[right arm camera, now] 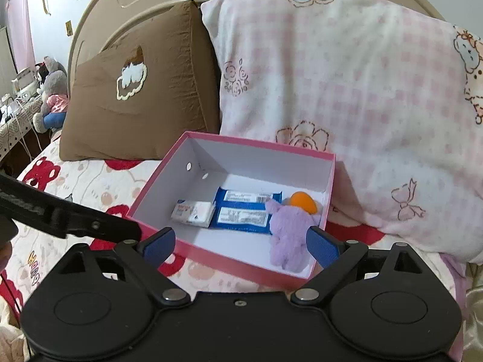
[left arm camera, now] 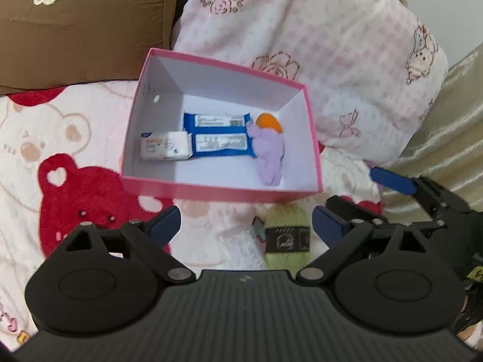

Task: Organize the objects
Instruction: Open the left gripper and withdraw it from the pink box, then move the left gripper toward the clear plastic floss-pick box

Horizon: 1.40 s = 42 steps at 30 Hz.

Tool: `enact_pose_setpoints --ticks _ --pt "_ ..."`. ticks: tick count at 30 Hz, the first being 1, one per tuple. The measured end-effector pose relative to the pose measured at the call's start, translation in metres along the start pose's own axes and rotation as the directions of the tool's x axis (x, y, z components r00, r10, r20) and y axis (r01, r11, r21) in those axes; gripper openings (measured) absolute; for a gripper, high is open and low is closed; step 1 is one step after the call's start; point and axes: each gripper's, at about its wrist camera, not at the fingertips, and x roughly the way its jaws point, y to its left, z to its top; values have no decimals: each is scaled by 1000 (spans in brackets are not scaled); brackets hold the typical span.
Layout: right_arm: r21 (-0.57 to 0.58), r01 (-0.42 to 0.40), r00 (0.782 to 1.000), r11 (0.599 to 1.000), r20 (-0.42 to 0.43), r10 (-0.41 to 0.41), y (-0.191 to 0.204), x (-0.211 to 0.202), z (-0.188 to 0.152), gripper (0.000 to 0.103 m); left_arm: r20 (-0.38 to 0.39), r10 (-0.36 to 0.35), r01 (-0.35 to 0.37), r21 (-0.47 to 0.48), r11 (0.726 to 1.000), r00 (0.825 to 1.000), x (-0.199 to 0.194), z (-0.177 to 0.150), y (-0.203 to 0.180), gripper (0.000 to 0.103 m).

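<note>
A pink box [left arm camera: 217,190] with a white inside lies open on the bed. In it are a blue pack [left arm camera: 219,134], a small white carton [left arm camera: 164,146], a purple plush toy [left arm camera: 269,154] and an orange ball [left arm camera: 268,122]. My left gripper [left arm camera: 247,224] hangs open just in front of the box, holding nothing. A green yarn skein [left arm camera: 286,235] and a clear packet [left arm camera: 241,247] lie on the blanket below it. My right gripper [right arm camera: 241,246] is open over the front wall of the box [right arm camera: 229,259], near the plush toy [right arm camera: 289,235], and empty. Its blue finger [left arm camera: 392,178] shows at the right of the left wrist view.
A brown pillow [right arm camera: 145,90] and a pink checked pillow [right arm camera: 347,90] lean on the headboard [right arm camera: 126,0] behind the box. The blanket with red bears [left arm camera: 75,199] covers the bed. Gold satin cloth [left arm camera: 446,138] lies at the right. Plush toys [right arm camera: 52,90] sit far left.
</note>
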Motion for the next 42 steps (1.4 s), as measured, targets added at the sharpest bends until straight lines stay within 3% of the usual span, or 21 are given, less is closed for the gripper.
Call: enact_pose_setpoints --ticks 4,10,15,19,24,27,35,39,42 --pt "-32 0 1000 1000 -3 0 9 -12 -9 96 0 34 -34 32 999 999 -11 -11 0 97" --pt "-75 -4 1000 997 -29 2 24 -27 -24 96 13 5 -6 46 999 1000 -23 -29 7 97" --pt "-198 14 998 980 -49 -24 51 -37 -33 96 34 5 -7 62 998 999 -26 -43 16 97" --pt "-239 -18 998 971 -59 4 68 -40 -41 96 28 -9 7 76 997 1000 -24 -55 21 97" --pt "-238 -76 996 968 -68 62 82 -34 -55 93 10 -53 52 65 997 999 -14 -63 30 97" --pt "-255 -41 999 966 -36 33 87 -33 -62 90 12 -86 85 70 994 996 -5 -69 34 97" --pt "-212 -70 995 975 -83 54 77 -17 -84 90 44 -112 104 158 982 993 20 -83 30 96" --pt "-175 -108 991 979 -101 91 74 -7 -106 88 6 -124 119 242 963 992 39 -92 25 96" --pt "-131 -92 992 987 -99 79 68 7 -118 85 -19 -129 130 240 962 991 53 -97 25 96"
